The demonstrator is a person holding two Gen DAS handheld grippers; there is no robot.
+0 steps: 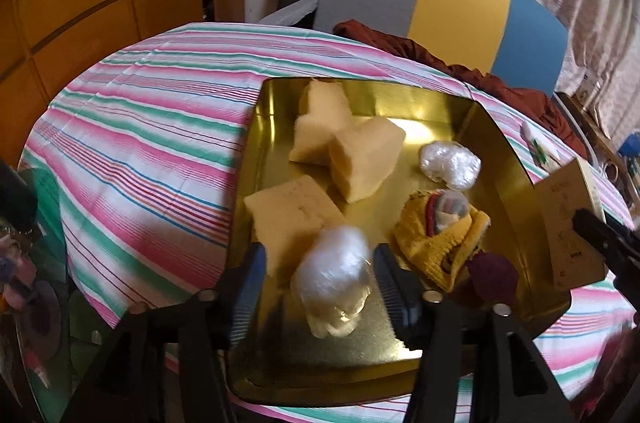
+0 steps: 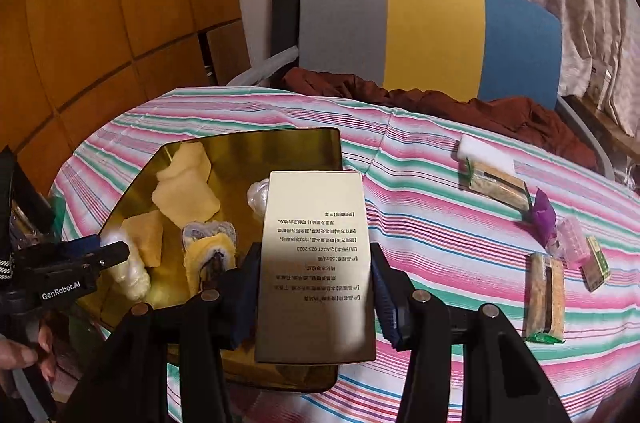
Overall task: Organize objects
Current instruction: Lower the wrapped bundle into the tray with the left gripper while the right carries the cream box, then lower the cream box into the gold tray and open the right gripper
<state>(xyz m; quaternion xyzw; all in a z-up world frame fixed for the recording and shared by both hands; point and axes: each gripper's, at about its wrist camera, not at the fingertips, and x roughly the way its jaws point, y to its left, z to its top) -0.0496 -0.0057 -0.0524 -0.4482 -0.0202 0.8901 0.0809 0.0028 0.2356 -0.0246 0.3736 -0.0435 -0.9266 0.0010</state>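
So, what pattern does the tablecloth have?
The tablecloth has pink, green, blue and white stripes; clearest in the right wrist view.

Both wrist cameras look down on the gold tray (image 1: 500,159).

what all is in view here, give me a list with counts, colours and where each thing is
tray: 1, gold metal, on the striped tablecloth
sponge blocks: 3, pale yellow, far left part of the tray
plastic-wrap bundles: 2, clear white, one mid tray, one between the left claw's fingers
knit sock: 1, yellow, near right part of the tray
box: 1, gold with printed text, held over the tray's right edge
snack packets: 2, tan with green ends, on the cloth right of the tray
tablecloth: 1, pink, green and white stripes, over the table
chair: 1, grey, yellow and blue, behind the table
cloth: 1, rust brown, on the chair
left claw: 1, black, open around a bundle
right claw: 1, black, shut on the box
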